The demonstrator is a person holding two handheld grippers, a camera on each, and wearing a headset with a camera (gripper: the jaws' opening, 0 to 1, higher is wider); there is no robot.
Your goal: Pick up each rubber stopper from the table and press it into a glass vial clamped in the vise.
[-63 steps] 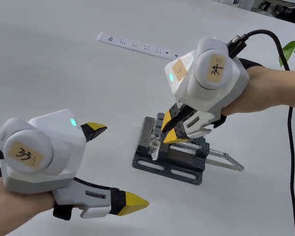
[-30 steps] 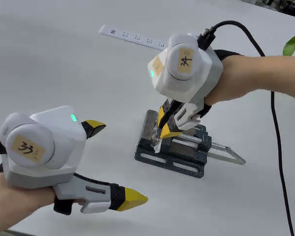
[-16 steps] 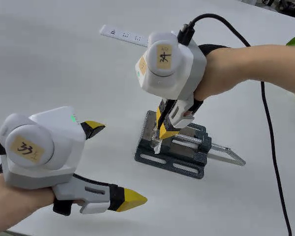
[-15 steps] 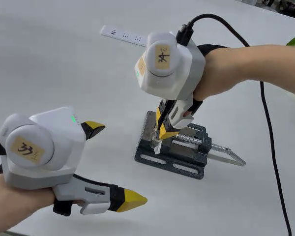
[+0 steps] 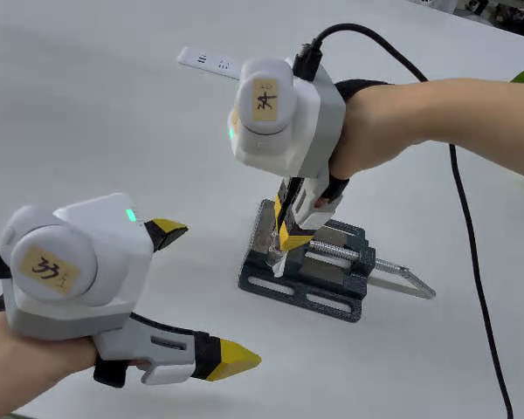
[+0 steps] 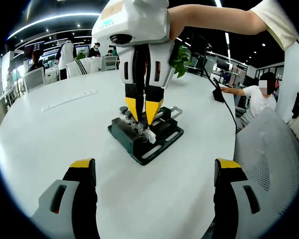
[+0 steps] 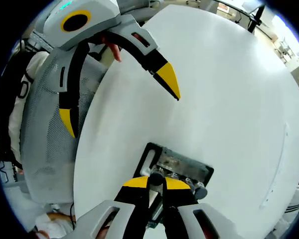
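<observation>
- step in hand, as a judgement: seating a stopper. the right gripper (image 5: 284, 246) points straight down over the vise (image 5: 319, 284), with its tips at the mouth of a glass vial (image 5: 275, 262) at the left end of the vise.
- right gripper fingers: drawn almost together, the yellow tips meeting in a narrow v. a rubber stopper between them cannot be made out, so the hold cannot be confirmed.
- left gripper (image 5: 201, 292): fingers spread wide, nothing between them. it hovers over the table (image 5: 113, 113) close to the near edge, well apart from the vise.
- task items: the vise stands toward the middle of the table, well in from the far edge, where a power strip (image 5: 205, 63) lies. the left gripper view shows a row of vials clamped in it. the ones behind the vial under the tips carry dark seated stoppers (image 6: 123, 109).
- next move, as a judgement:
  - press down along the vial's axis, keeping the tips centred over the mouth.
  - apply moderate force only, since the vial is glass.
  - when the stopper is flush, open the fingers and lift straight clear.
- the left gripper is free to collect the next stopper.
</observation>
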